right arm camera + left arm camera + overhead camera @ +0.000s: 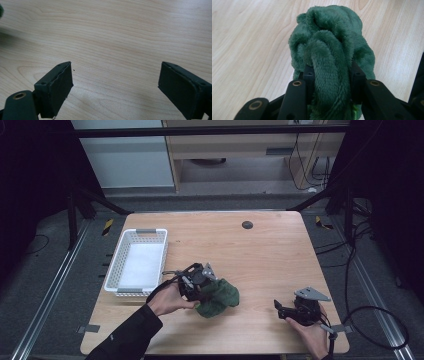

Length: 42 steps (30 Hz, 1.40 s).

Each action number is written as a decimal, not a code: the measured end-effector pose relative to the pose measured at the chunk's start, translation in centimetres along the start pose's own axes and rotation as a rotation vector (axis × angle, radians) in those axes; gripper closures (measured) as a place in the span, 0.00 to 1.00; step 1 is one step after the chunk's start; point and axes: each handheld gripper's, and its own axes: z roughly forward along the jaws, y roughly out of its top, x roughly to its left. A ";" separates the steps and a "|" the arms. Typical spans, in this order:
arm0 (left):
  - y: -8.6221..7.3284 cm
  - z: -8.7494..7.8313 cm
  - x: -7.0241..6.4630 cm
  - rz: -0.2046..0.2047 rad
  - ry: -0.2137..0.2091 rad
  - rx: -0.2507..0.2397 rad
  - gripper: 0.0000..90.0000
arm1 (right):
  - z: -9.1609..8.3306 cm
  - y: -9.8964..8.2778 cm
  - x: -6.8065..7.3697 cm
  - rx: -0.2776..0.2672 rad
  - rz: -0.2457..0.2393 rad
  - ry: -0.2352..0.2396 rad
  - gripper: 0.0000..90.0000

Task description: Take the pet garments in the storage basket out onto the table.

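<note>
**Green plush cloth pinched at mid-table, basket waiting**

The left gripper has its jaws clamped on a fold of the crumpled dark-green plush cloth, which rests on the light wooden table just right of the white slotted plastic basket. If the basket is the goal, lift high enough that trailing fabric clears the rim. The right gripper hangs wide open, holding nothing. No brand, label or writing is legible.

- The light wooden table is evenly lit from above; surroundings fall into darkness.
- The crumpled green plush cloth is sharp, its folds softly shadowed.
- The right gripper's black jaws look soft-edged, casting faint shadows.
</note>
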 end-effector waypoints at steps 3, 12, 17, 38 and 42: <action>0.3 1.1 -0.3 0.016 -0.013 0.010 0.74 | 0.0 0.0 0.0 0.000 -0.001 -0.003 0.13; 0.2 3.1 -0.6 0.050 -0.036 0.036 0.71 | 0.0 0.0 0.0 0.000 -0.007 -0.003 0.13; -0.1 3.3 -0.5 0.030 -0.052 0.027 0.60 | 0.1 0.0 0.0 0.003 -0.008 -0.003 0.13; -3.9 -1.8 0.3 -0.116 0.099 -0.230 0.23 | 0.0 0.0 -0.2 -0.009 0.010 -0.016 0.12; -5.9 -3.0 0.8 -0.212 0.133 -0.318 0.23 | 0.0 0.0 -0.2 -0.011 0.014 -0.017 0.12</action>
